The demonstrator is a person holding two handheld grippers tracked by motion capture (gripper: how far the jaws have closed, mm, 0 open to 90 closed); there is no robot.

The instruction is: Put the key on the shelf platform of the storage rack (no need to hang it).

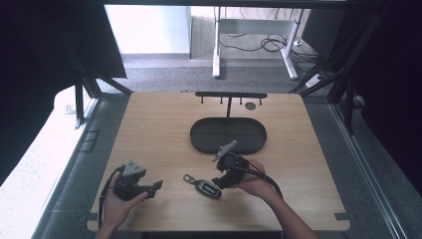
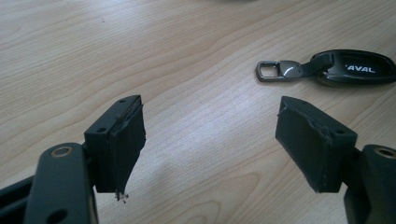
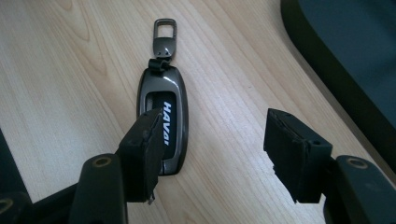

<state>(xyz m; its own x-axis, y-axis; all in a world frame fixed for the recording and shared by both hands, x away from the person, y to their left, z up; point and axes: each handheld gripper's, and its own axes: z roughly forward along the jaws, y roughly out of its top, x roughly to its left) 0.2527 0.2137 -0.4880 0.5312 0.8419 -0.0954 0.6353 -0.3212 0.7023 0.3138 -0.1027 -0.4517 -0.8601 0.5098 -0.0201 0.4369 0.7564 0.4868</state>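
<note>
The dark oval tray (image 1: 199, 142) at the table's (image 1: 149, 124) far middle held nothing. The car key fob (image 1: 208, 188) lay flat on the wood near it, partly behind one spread jaw of the right gripper (image 3: 219, 156). The left gripper (image 2: 210, 149), nearby, stood spread over bare wood.

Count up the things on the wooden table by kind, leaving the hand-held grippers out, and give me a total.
Car key fob with metal clip: 1
Dark oval tray: 1
Black hook rack behind the tray: 1
Small dark round disc: 1
Total: 4
</note>
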